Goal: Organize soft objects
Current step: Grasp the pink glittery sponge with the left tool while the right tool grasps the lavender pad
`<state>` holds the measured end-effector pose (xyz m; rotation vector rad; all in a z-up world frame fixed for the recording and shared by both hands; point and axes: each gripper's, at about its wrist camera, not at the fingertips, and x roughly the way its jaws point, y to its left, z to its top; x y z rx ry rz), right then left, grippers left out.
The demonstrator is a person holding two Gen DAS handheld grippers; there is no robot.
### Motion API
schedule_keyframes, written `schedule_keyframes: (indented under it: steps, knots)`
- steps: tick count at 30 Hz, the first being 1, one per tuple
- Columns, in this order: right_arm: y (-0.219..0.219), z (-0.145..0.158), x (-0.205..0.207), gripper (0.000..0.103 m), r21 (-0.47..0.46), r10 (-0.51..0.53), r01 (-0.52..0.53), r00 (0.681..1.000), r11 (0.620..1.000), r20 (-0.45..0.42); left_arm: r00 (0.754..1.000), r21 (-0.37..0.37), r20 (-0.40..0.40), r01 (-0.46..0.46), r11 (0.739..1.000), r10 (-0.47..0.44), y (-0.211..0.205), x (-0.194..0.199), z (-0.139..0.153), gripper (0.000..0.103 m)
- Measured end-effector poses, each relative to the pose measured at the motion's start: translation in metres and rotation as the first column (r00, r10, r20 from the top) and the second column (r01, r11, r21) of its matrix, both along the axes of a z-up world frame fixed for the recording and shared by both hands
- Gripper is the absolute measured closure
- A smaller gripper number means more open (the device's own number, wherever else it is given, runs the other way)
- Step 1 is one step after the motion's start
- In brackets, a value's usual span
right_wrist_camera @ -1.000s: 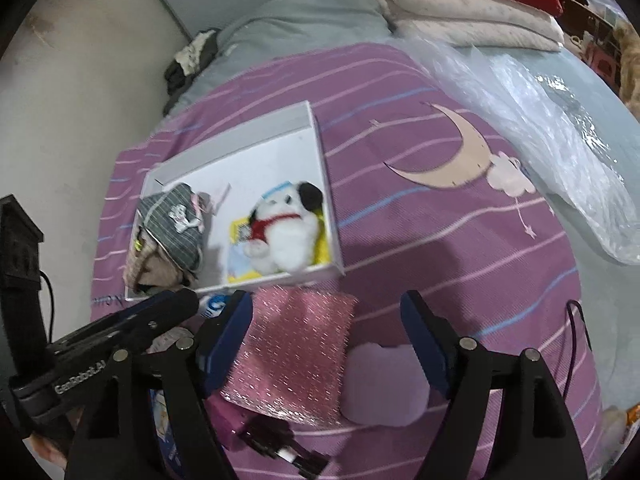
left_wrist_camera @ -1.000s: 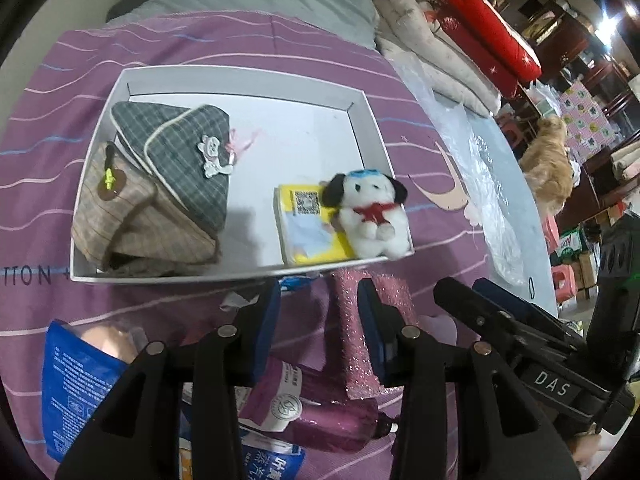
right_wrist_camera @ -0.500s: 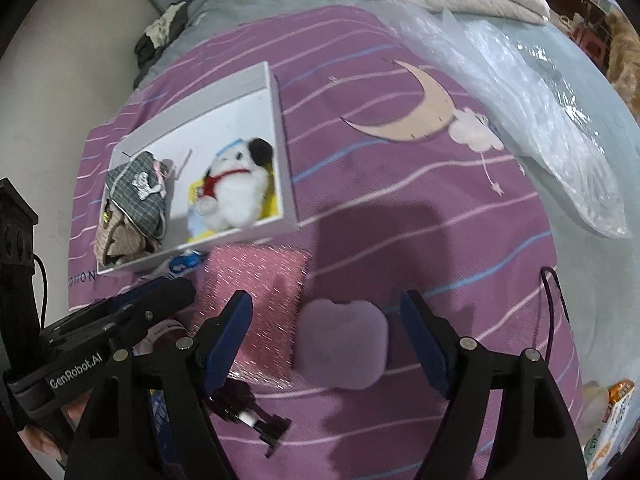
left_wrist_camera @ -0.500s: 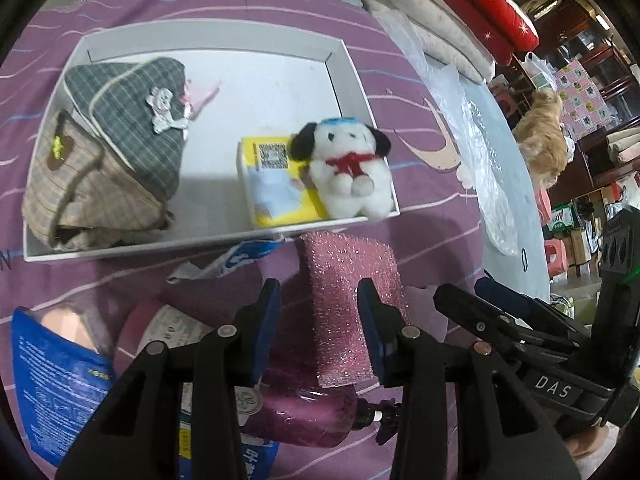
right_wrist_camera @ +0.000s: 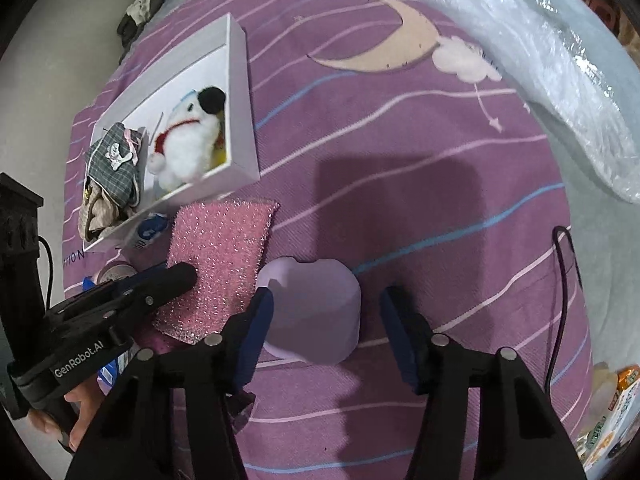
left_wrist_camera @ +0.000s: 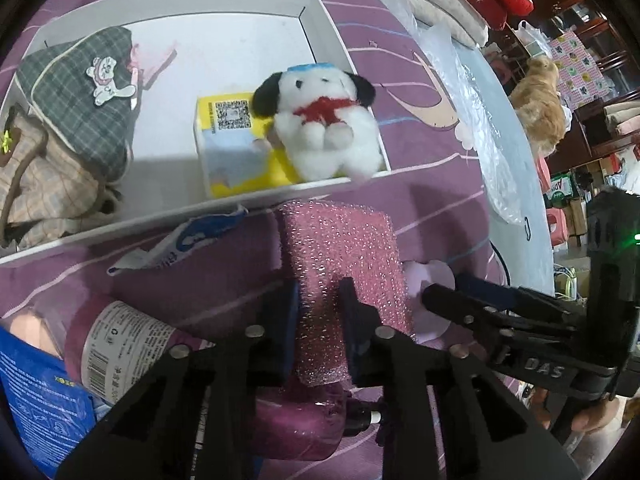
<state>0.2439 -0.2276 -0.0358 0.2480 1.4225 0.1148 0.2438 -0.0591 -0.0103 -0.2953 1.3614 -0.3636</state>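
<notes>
Now both grippers are down on the purple bedspread (right_wrist_camera: pixel 400 160), just in front of the white box (left_wrist_camera: pixel 320 12). The left gripper (left_wrist_camera: pixel 319 304) has just been closing and its pads pinch the pink glitter sponge (left_wrist_camera: pixel 340 248) along one long side, near its edge. The right gripper (right_wrist_camera: pixel 326 320) has also been narrowing, but its pads stand clear on either side of the lilac pad (right_wrist_camera: pixel 316 308); nothing is clamped yet. Risks? That off-centre bite on the sponge could let it fold or twist and slip free on the lift. It also rests partly on the purple bottle (left_wrist_camera: pixel 296 424), which may roll. The lilac pad is squashy; a shallow bite could simply squeeze it out. And the plush dog (left_wrist_camera: pixel 324 128) sits right at the box's near wall, easy to knock.
</notes>
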Motion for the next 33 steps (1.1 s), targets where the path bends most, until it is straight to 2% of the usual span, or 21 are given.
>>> schedule_keyframes:
  steps: [6,9,11,13,22,33]
  knots:
    - [0.004,-0.01,0.003,0.062,0.033,0.02,-0.02,1.0,0.999,-0.011,0.999,-0.008,0.047,-0.009,1.0,0.009,0.007,-0.004,0.011,0.089]
    - [0.004,-0.006,0.005,0.072,0.064,0.017,-0.018,1.0,0.998,0.024,0.996,-0.031,0.082,-0.024,0.999,0.027,0.011,-0.005,0.018,0.09]
    - [0.0,0.001,0.004,0.082,0.096,0.007,-0.013,0.998,0.995,0.061,0.993,-0.047,0.111,-0.03,0.998,0.036,0.014,-0.007,0.024,0.09]
    - [-0.004,0.01,0.003,0.086,0.142,-0.009,-0.006,0.995,0.99,0.103,0.989,-0.076,0.142,-0.04,0.996,0.05,0.02,-0.01,0.032,0.091]
    - [-0.002,0.048,-0.002,0.09,0.29,-0.049,-0.026,0.967,0.957,0.25,0.954,-0.125,0.272,-0.098,0.987,0.129,0.047,-0.024,0.062,0.091]
    - [0.028,0.054,0.009,0.09,0.355,-0.017,-0.1,0.951,0.93,0.31,0.901,-0.126,0.339,-0.241,0.962,0.27,0.085,-0.026,0.068,0.091]
